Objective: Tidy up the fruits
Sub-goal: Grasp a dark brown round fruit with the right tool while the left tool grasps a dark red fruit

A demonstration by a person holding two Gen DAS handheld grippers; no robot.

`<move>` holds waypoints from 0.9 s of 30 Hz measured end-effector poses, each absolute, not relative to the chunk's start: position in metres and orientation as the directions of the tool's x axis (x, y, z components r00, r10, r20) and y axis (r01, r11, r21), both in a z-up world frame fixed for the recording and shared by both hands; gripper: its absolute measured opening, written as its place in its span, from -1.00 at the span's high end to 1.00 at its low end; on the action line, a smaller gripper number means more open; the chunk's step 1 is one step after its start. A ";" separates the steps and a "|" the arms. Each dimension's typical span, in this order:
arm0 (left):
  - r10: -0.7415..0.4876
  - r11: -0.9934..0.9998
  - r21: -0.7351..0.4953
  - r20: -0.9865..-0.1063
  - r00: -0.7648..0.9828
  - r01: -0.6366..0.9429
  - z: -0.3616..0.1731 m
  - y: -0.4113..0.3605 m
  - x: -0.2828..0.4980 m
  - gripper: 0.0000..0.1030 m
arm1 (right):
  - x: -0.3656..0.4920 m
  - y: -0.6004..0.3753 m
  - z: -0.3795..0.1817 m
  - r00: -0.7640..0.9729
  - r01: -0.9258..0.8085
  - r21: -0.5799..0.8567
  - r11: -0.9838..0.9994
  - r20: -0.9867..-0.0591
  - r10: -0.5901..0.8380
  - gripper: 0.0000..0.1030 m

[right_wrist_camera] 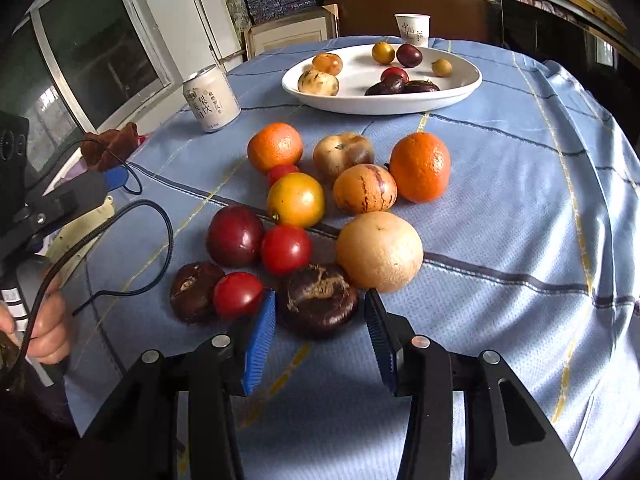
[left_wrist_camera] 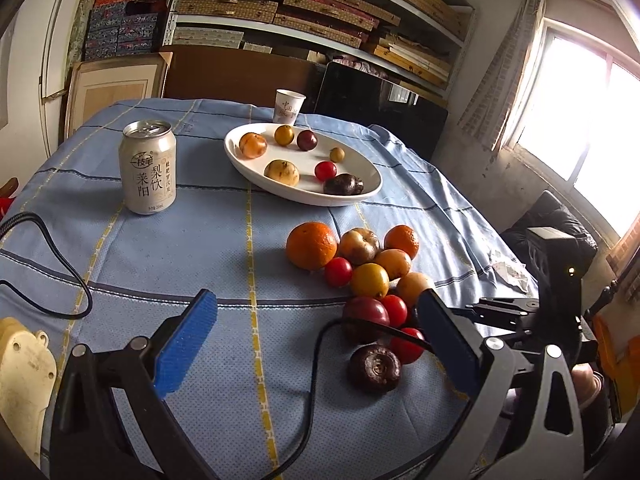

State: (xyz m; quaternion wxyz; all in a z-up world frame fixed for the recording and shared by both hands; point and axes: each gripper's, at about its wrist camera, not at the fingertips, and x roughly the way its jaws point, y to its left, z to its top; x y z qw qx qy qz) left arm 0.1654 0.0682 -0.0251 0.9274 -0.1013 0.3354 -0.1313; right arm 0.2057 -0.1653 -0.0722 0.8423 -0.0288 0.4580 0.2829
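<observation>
A blue checked tablecloth (right_wrist_camera: 500,184) with yellow and dark lines is covering the table, and shelves of patterned boxes are filling the wall behind. At the far side a white oval dish (right_wrist_camera: 460,92) is holding seven small fruits, while a loose pile is lying on the cloth nearer the camera: two oranges (right_wrist_camera: 420,166), a pale round fruit (right_wrist_camera: 380,252), a yellow one, a dark plum (right_wrist_camera: 234,236), cherry tomatoes and two wrinkled dark purple fruits. The right gripper (right_wrist_camera: 320,312) is reaching down around one of these, the dark wrinkled fruit (right_wrist_camera: 318,300), its blue pads standing just beside each flank (whether they are pressing, I cannot tell). The left gripper (left_wrist_camera: 316,316) is hovering with jaws spread wide, holding nothing. A drink can (left_wrist_camera: 149,168) is showing Chinese characters, as is the paper cup (left_wrist_camera: 289,106).
</observation>
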 end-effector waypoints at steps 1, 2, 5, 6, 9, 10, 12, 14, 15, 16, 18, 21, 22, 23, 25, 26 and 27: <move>-0.308 0.946 -0.275 -0.598 0.740 0.172 -0.026 0.069 0.165 -0.91 | 0.205 -0.164 -0.072 0.425 -0.503 0.201 0.841 -0.789 0.443 0.19; -0.305 0.947 -0.274 -0.600 0.739 0.169 -0.026 0.069 0.166 -0.91 | 0.204 -0.164 -0.071 0.426 -0.506 0.198 0.839 -0.789 0.443 0.20; -0.295 0.950 -0.272 -0.609 0.736 0.156 -0.029 0.070 0.167 -0.91 | 0.198 -0.169 -0.068 0.443 -0.497 0.189 0.847 -0.784 0.435 0.20; -0.294 0.950 -0.272 -0.612 0.735 0.153 -0.030 0.070 0.168 -0.91 | 0.194 -0.175 -0.066 0.452 -0.488 0.199 0.850 -0.775 0.441 0.20; -0.329 0.941 -0.275 -0.627 0.706 0.195 -0.034 0.065 0.169 -0.91 | 0.184 -0.194 -0.061 0.479 -0.455 0.220 0.863 -0.757 0.445 0.20; -0.343 0.938 -0.268 -0.628 0.698 0.220 -0.035 0.060 0.169 -0.91 | 0.176 -0.202 -0.058 0.488 -0.445 0.230 0.865 -0.748 0.450 0.20; -0.344 0.939 -0.237 -0.635 0.691 0.249 -0.036 0.051 0.167 -0.91 | 0.164 -0.215 -0.053 0.492 -0.447 0.259 0.856 -0.728 0.477 0.20; -0.334 0.941 -0.200 -0.657 0.676 0.272 -0.040 0.041 0.167 -0.91 | 0.149 -0.231 -0.046 0.495 -0.447 0.296 0.844 -0.704 0.509 0.20; -0.337 0.939 -0.187 -0.669 0.663 0.289 -0.043 0.036 0.167 -0.90 | 0.143 -0.239 -0.042 0.500 -0.445 0.306 0.842 -0.695 0.517 0.20; -0.348 0.932 -0.179 -0.677 0.649 0.314 -0.044 0.032 0.166 -0.90 | 0.138 -0.244 -0.040 0.508 -0.441 0.306 0.844 -0.690 0.515 0.20; -0.371 0.918 -0.169 -0.683 0.629 0.358 -0.046 0.024 0.163 -0.81 | 0.130 -0.254 -0.036 0.529 -0.428 0.295 0.855 -0.685 0.501 0.20; -0.395 0.898 -0.162 -0.707 0.587 0.409 -0.051 0.013 0.162 -0.45 | 0.125 -0.264 -0.036 0.541 -0.416 0.297 0.860 -0.679 0.496 0.20; -0.394 0.895 -0.158 -0.718 0.574 0.416 -0.053 0.010 0.163 -0.37 | 0.126 -0.266 -0.037 0.545 -0.410 0.301 0.861 -0.676 0.496 0.20; -0.396 0.893 -0.159 -0.724 0.566 0.422 -0.054 0.009 0.163 -0.31 | 0.126 -0.267 -0.038 0.544 -0.407 0.310 0.859 -0.673 0.501 0.20; -0.405 0.886 -0.167 -0.734 0.545 0.433 -0.056 0.008 0.165 -0.26 | 0.127 -0.268 -0.040 0.537 -0.407 0.337 0.849 -0.664 0.520 0.20; -0.403 0.886 -0.166 -0.740 0.539 0.434 -0.058 0.007 0.165 -0.26 | 0.127 -0.267 -0.041 0.535 -0.409 0.339 0.847 -0.663 0.524 0.20; -0.396 0.888 -0.161 -0.746 0.535 0.431 -0.059 0.007 0.166 -0.26 | 0.126 -0.266 -0.041 0.535 -0.412 0.337 0.847 -0.663 0.524 0.20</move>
